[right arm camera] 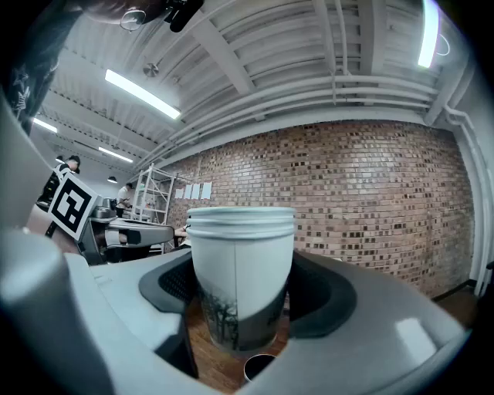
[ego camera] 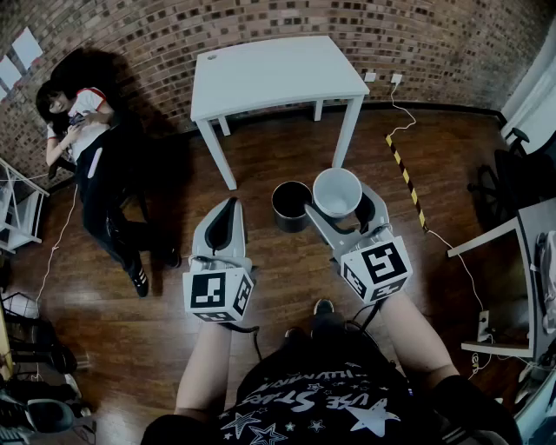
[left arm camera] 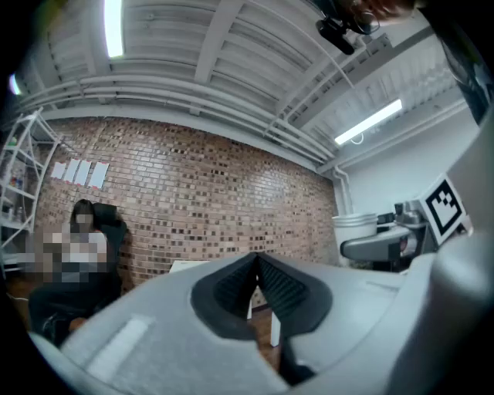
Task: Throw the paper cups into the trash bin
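One white table (ego camera: pixel 269 74), brick wall (ego camera: pixel 174 26)

The person wore a black T-shirt (ego camera: pixel 326 395) printed with white stars and lettering. The left gripper (ego camera: pixel 230 204) and right gripper (ego camera: pixel 339 205) were grey plastic with black ribbed pads (left arm camera: pixel 289 289) and black-and-white marker cubes (ego camera: pixel 217 294).

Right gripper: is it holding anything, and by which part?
Yes: the right gripper holds a paper cup upright, fingers on its side wall below the rim. The left gripper is shut, empty.
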`<state>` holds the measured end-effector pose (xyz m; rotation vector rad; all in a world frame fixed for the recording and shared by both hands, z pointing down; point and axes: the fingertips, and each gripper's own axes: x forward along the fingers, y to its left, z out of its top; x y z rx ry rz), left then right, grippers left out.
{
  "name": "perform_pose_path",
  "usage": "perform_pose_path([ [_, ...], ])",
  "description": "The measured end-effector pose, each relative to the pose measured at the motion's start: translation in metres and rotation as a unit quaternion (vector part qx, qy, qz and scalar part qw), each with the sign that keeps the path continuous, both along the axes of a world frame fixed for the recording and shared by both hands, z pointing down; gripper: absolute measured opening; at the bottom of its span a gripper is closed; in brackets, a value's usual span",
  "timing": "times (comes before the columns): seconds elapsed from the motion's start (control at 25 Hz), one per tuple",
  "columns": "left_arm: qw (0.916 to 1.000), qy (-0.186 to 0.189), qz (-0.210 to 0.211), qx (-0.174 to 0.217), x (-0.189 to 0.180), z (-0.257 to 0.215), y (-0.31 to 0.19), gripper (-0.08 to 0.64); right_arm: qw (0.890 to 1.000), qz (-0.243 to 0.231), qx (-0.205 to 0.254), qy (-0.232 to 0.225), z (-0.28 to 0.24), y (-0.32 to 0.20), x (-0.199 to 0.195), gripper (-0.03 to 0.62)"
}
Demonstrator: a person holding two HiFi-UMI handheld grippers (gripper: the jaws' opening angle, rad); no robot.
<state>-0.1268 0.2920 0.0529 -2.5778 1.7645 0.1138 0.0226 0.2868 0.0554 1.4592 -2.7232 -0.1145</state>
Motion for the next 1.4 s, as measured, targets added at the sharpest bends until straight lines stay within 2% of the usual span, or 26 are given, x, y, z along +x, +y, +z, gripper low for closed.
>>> perform_pose_path([
  [0.12,1.0000,0.005,-0.001,0.009,0.005,0.003,-0.007,0.005,1.000,-0.004,-0.001,-0.005,0.005,-0.013,0.008,0.334],
  [0.36,0.9998,-0.010,-0.016,0.003,0.020,0.015,-0.039,0.005,1.000,-0.010,-0.005,-0.021,0.021,-0.057,0.025,0.334],
  [0.52,0.9993,-0.017,-0.035,0.000,0.026,0.027,-0.080,0.005,0.999,-0.037,0.001,-0.039,0.033,-0.100,0.028,0.334],
  [0.68,0.9982,-0.021,-0.056,-0.008,0.040,0.019,-0.130,0.005,0.997,-0.054,-0.006,-0.047,0.035,-0.154,0.039,0.334],
  [0.84,0.9978,-0.034,-0.055,-0.012,0.063,0.011,-0.177,0.005,0.996,-0.074,-0.011,-0.046,0.036,-0.202,0.053,0.334],
  [0.96,0.9967,-0.036,-0.071,-0.017,0.073,0.013,-0.210,0.005,0.995,-0.090,-0.018,-0.043,0.044,-0.233,0.060,0.334],
  [1.16,0.9934,-0.045,-0.104,-0.022,0.074,0.015,-0.247,0.005,0.992,-0.114,-0.030,-0.044,0.055,-0.271,0.064,0.334],
  [1.4,0.9908,-0.046,-0.118,-0.048,0.060,0.028,-0.260,0.005,0.991,-0.118,-0.044,-0.046,0.066,-0.293,0.055,0.334],
])
